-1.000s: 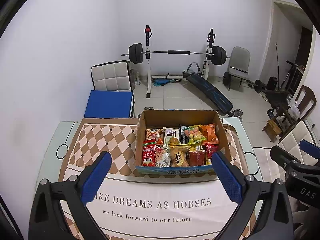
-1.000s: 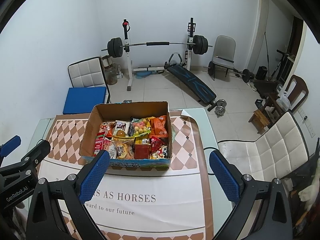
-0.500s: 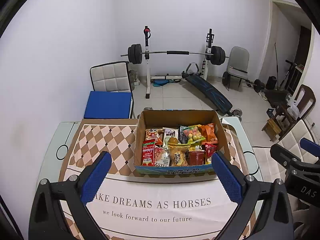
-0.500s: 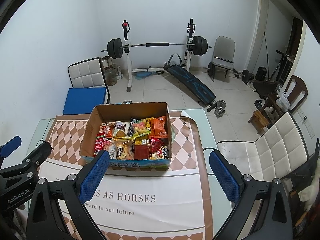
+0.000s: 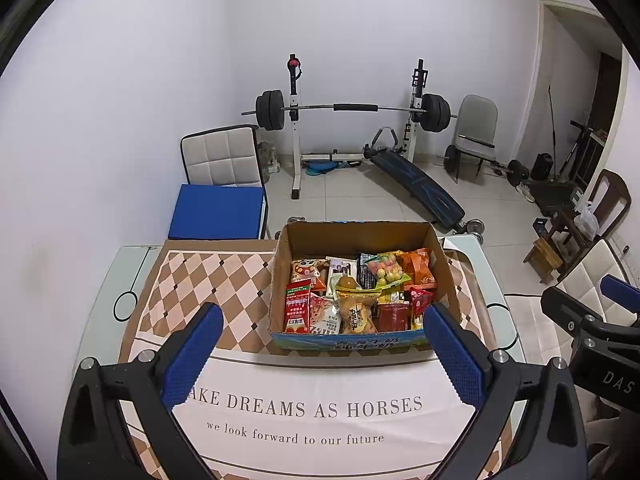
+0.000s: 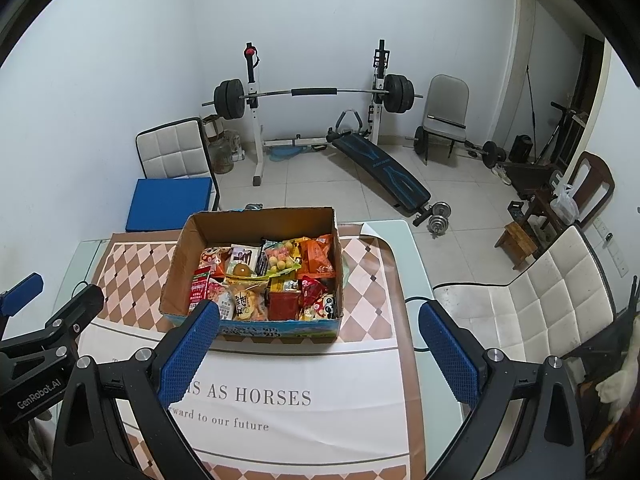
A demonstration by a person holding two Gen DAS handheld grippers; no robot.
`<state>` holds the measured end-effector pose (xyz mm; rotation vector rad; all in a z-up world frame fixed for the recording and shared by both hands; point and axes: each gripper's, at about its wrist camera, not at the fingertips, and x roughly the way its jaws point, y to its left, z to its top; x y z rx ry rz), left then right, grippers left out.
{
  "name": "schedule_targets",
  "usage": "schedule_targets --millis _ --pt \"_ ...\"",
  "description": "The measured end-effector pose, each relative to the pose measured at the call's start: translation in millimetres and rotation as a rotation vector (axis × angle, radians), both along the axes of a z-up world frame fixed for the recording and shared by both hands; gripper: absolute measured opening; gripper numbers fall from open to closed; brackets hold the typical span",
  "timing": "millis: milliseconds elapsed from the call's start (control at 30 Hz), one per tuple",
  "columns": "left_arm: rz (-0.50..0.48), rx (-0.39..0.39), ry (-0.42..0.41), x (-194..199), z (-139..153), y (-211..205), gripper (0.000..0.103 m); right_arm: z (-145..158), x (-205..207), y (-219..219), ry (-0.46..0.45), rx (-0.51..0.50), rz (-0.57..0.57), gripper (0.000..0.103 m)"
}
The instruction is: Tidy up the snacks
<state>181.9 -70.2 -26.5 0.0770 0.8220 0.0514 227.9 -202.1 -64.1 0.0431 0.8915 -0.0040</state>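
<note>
Cardboard box: snack packets packed inside, on desk; left gripper, right gripper jaws open, empty, poised short of it

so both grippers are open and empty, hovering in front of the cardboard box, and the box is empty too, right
Not quite. The cardboard box is not empty: it is packed with snack packets, as both wrist views show. The rest holds: the left gripper and right gripper are open, empty and short of the box.

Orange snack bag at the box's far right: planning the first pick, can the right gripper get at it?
Probably yes: the right gripper is open, the orange snack bag lies uncovered in the open-topped box.
</note>
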Motion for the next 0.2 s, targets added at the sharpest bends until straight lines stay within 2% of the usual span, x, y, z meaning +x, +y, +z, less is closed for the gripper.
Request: schedule_targets --millis 200 --pt "-0.003 0.003 -0.004 -0.5 2.2 2.7 0.103 2.4 -0.8 -1.3 -0.002 0.0 0.001 0.102"
